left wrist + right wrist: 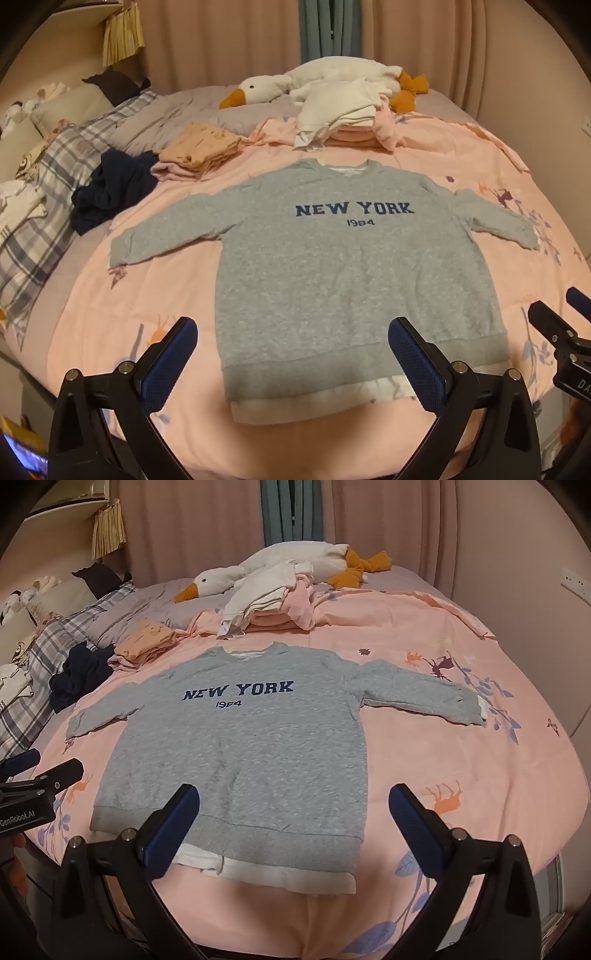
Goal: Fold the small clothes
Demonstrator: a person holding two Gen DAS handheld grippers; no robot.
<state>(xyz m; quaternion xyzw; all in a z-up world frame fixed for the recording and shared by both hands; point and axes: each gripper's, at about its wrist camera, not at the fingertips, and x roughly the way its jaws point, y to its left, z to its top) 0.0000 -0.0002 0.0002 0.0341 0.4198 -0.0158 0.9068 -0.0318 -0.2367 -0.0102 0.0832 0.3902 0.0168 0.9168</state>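
Grey, pink and navy in front of you

Your grey sweatshirt (332, 266) carries navy lettering and a white hem; the duvet (461, 760) is pink with floral print, the pillow (55, 192) plaid, your tongs (291, 354) black with blue pads.

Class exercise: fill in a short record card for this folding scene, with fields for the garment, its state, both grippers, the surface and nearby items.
garment: grey sweatshirt printed NEW YORK 1984
state: laid flat, front up, both sleeves spread out, not yet folded
left hand-held gripper: open, above the hem, holding nothing
right hand-held gripper: open, near the hem, holding nothing
surface: pink floral duvet on a bed
nearby: goose plush toy, folded peach clothes, crumpled navy garment, plaid pillow
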